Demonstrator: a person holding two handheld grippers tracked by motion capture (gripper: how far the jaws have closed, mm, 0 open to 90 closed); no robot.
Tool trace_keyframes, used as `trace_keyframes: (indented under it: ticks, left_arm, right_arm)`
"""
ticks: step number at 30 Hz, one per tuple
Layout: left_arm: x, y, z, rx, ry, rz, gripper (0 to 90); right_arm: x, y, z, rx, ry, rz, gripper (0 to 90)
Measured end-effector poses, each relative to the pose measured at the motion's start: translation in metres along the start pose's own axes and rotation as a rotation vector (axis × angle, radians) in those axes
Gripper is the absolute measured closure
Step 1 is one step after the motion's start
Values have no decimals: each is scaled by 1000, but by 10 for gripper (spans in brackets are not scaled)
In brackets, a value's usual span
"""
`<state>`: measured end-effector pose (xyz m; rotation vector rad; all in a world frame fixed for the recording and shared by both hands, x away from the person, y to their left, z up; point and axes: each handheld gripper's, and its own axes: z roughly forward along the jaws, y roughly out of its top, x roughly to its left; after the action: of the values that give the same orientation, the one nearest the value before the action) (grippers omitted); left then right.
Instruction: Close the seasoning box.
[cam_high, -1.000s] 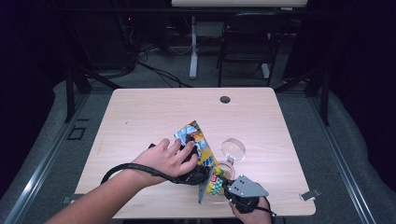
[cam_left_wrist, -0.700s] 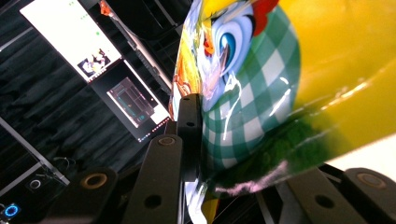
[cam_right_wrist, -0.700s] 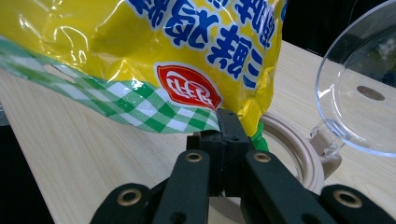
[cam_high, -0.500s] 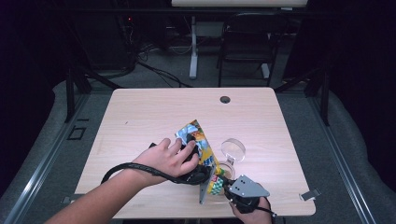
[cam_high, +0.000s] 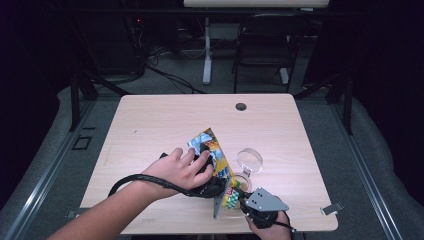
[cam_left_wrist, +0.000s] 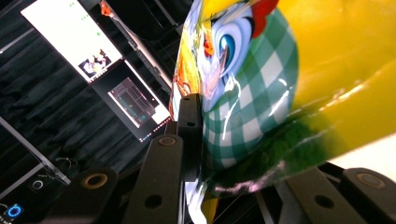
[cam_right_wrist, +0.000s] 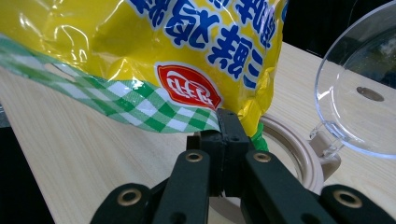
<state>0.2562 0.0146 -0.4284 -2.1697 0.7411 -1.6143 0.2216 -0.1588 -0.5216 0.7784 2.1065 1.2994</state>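
Bag (cam_high: 212, 152) of snacks, yellow with green checks, stands tilted near the front edge of the table (cam_high: 150, 125), held between my two tongs. My right gripper (cam_right_wrist: 227, 122) has its jaws pinched tight on the bag's checked corner, just above the tan ring (cam_right_wrist: 299, 154) of a jar with its clear lid (cam_right_wrist: 362, 93) swung open. My left gripper (cam_left_wrist: 243, 163) clamps the bag's crumpled edge, one jaw pressed flat against the foil.

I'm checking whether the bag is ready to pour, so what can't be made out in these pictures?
- High view: left gripper jaws, hidden under the hand.
- High view: container contents, hidden by the snack bag.
- Left gripper view: whether the bag's top is open; cut off by the frame edge.
- Right gripper view: the clear lid, cut off at the right.
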Motion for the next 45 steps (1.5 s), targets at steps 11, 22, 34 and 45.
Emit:
trace_keyframes:
  ticks: [11,22,34,45]
  left_arm:
    - [0,0,0,-2,2,1,773]
    - [0,0,0,-2,2,3,774]
    - [0,0,0,-4,0,5,775]
    - [1,0,-1,-2,-6,8,776]
  right_arm:
    - [0,0,0,-2,-3,0,898]
    - [0,0,0,0,-4,-2,898]
    - [0,0,0,3,-5,-3,898]
    - [0,0,0,0,-2,0,898]
